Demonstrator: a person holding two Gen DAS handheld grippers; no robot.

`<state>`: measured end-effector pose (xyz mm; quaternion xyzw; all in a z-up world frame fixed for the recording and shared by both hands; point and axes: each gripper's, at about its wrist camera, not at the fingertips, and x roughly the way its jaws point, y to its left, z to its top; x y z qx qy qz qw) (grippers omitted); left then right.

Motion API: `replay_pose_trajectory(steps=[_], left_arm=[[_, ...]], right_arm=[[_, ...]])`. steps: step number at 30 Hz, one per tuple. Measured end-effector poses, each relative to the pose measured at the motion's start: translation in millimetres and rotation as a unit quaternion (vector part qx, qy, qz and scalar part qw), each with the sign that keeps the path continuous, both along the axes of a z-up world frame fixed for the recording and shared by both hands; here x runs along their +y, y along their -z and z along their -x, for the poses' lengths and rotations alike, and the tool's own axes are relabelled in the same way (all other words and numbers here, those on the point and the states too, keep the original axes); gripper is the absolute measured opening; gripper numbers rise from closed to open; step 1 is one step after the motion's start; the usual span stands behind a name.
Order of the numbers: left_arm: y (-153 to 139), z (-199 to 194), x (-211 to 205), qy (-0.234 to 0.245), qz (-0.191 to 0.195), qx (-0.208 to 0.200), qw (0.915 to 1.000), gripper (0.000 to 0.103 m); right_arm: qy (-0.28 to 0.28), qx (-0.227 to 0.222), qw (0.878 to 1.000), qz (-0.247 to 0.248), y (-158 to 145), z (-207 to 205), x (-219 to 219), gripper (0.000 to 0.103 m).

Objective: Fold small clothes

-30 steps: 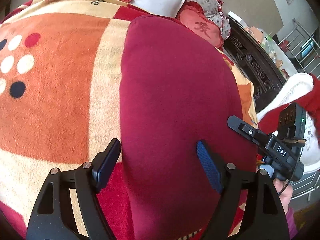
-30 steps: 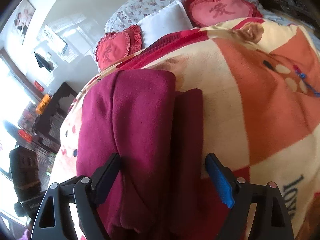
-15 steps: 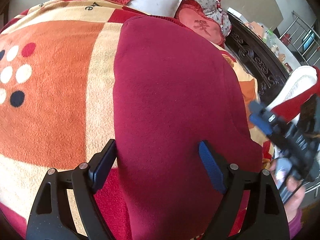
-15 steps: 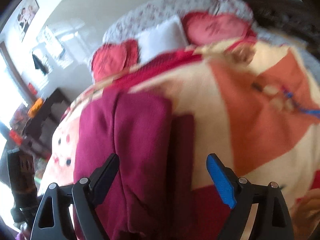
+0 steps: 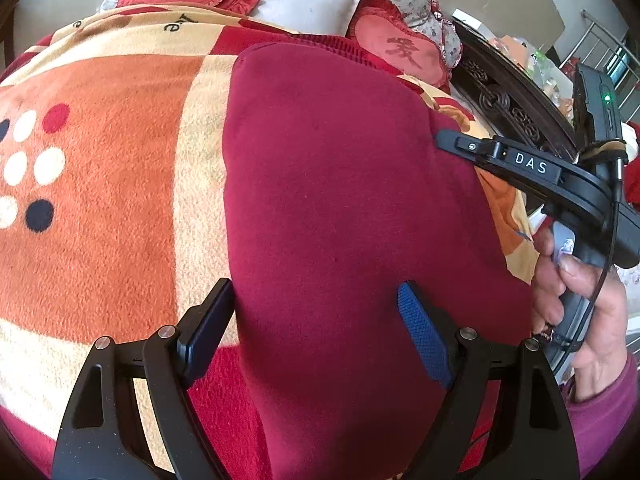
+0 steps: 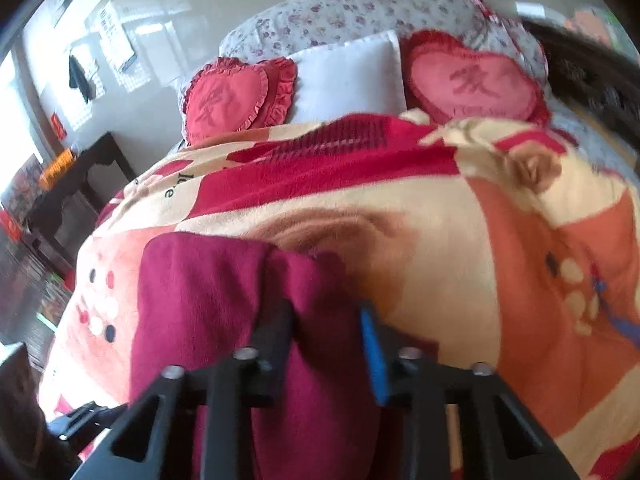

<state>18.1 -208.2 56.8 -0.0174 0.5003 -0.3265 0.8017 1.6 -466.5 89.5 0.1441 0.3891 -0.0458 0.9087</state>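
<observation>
The left gripper (image 5: 316, 328) stands wide apart over the near end of the dark red garment (image 5: 344, 208), its dark finger at the cloth's left edge and its blue-padded finger over the cloth itself; nothing is pinched between them. The garment lies folded into a long smooth panel on the patterned blanket (image 5: 100, 184), running away from the gripper toward the pillows. The right gripper (image 6: 326, 344) is drawn in narrow — its two fingers close on a raised fold at the right side of the same garment (image 6: 208, 304), and cloth fills the gap between them. That view is blurred, so how firmly the fold is held I cannot tell, though the fabric bunches up between the pads. From the left camera the right gripper (image 5: 456, 145) shows side-on at the garment's far right edge, with the person's hand (image 5: 580, 296) wrapped round its handle. Beyond the blanket sit two red heart-shaped cushions (image 6: 236, 96) with a white pillow (image 6: 352, 76) between them — well apart from the garment. A dark carved bed frame (image 5: 508, 108) runs along the right side.
</observation>
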Motion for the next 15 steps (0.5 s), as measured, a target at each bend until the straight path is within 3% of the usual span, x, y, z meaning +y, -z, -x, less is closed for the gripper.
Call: replay_pose_trajectory(steps=[4,11,15], left_arm=[[3.5,-2.1,-3.2,-0.002,0.001,0.007,1.0000,0.085],[2.8,-0.3,-5.9,-0.005,-0.004,0.002,1.0000,0.086],[3.1,2.3,-8.5,-0.010,-0.008,-0.002,0.9999,0.086]], right_arm=[[0.032,0.010,0.999,0.018,9.2,-2.3,-6.2,0.017],[0.038,-0.002,0.999,-0.005,3.0,20.3,-8.1,0.018],[0.019,0.000,1.000,-0.020,2.7,44.4,-1.2,0.043]])
